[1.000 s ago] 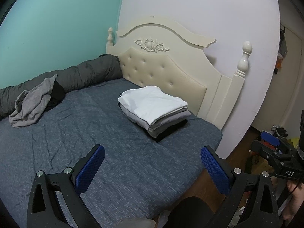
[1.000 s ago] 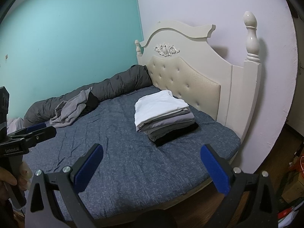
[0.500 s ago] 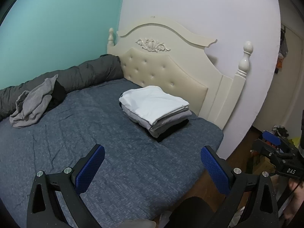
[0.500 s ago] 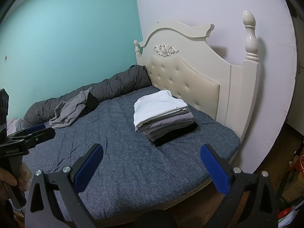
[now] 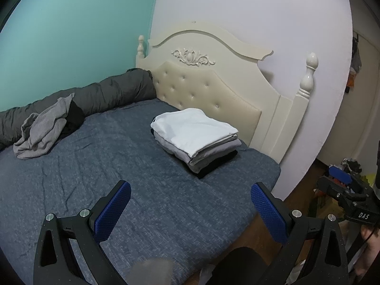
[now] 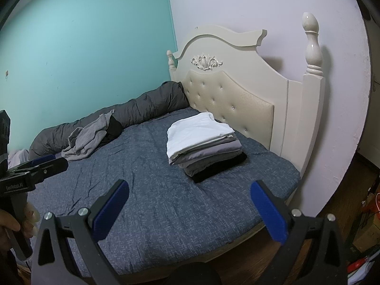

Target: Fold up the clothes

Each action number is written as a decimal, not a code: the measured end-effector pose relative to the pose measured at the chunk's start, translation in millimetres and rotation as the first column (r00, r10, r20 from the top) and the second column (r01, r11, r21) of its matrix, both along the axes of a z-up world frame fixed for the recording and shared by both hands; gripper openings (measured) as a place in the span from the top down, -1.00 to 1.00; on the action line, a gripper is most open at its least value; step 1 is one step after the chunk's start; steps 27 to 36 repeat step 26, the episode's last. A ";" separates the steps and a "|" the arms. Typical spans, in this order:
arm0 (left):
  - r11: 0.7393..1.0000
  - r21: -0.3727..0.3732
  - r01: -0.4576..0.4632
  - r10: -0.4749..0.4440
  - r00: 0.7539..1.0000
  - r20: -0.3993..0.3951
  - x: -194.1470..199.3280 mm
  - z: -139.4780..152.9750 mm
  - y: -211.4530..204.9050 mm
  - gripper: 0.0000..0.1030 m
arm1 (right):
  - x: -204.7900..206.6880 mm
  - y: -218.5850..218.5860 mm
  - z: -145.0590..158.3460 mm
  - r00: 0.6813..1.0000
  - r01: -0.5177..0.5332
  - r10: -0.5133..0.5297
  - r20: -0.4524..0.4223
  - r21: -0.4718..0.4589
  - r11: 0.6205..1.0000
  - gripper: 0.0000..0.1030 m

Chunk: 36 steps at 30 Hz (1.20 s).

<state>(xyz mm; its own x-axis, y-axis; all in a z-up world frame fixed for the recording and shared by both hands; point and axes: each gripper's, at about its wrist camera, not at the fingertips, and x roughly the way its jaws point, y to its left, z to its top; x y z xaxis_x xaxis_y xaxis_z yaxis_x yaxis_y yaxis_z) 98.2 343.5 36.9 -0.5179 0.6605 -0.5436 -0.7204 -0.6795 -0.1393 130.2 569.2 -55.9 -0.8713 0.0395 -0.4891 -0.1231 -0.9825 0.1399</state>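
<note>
Far left on the bed [image 5: 147, 204]: crumpled grey garment [image 5: 42, 130], unfolded, lying against the dark duvet roll [image 5: 111, 92] with a black piece [image 5: 73, 118] just beside it. Judged light, limp, non-slip; it will sag and bunch from a single pinch. Best hold: two points along a hem or the shoulders, one per claw, then lift and spread flat.

Centre-right, near the headboard [image 5: 209, 90]: folded stack [image 5: 197, 140], white on top, greys, black at bottom. Looks finished.

Left claw [image 5: 190, 211]: spread wide, empty, above near bed edge. Right claw [image 6: 190, 211]: likewise wide, nothing held.
</note>
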 end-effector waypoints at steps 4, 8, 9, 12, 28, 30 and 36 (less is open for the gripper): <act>1.000 -0.004 0.009 -0.009 1.000 0.006 0.7 -2.5 2.2 -1.00 | 0.2 1.0 -0.4 1.000 0.003 -0.003 0.002 -0.003 1.000 -0.99; 1.000 -0.003 0.004 -0.003 1.000 0.007 0.8 -3.5 1.5 -1.00 | 0.5 0.9 -0.1 1.000 0.003 -0.003 0.000 -0.004 1.000 -0.99; 1.000 -0.003 0.001 -0.001 1.000 0.006 0.7 -3.2 1.2 -0.99 | 0.6 0.9 0.0 1.000 0.003 -0.003 0.001 -0.004 1.000 -0.99; 1.000 -0.001 -0.004 0.004 1.000 0.003 -0.2 -2.6 0.3 -1.00 | 0.6 2.5 -0.8 1.000 0.005 -0.005 0.002 -0.006 1.000 -0.99; 1.000 0.002 -0.002 0.002 1.000 0.000 0.7 -2.1 0.0 -1.00 | 2.2 2.6 -1.1 1.000 0.006 -0.006 0.001 -0.001 1.000 -0.99; 1.000 0.002 -0.002 0.002 1.000 0.000 0.7 -2.1 0.0 -1.00 | 2.2 2.6 -1.1 1.000 0.006 -0.006 0.001 -0.001 1.000 -0.99; 1.000 0.002 -0.002 0.002 1.000 0.000 0.7 -2.1 0.0 -1.00 | 2.2 2.6 -1.1 1.000 0.006 -0.006 0.001 -0.001 1.000 -0.99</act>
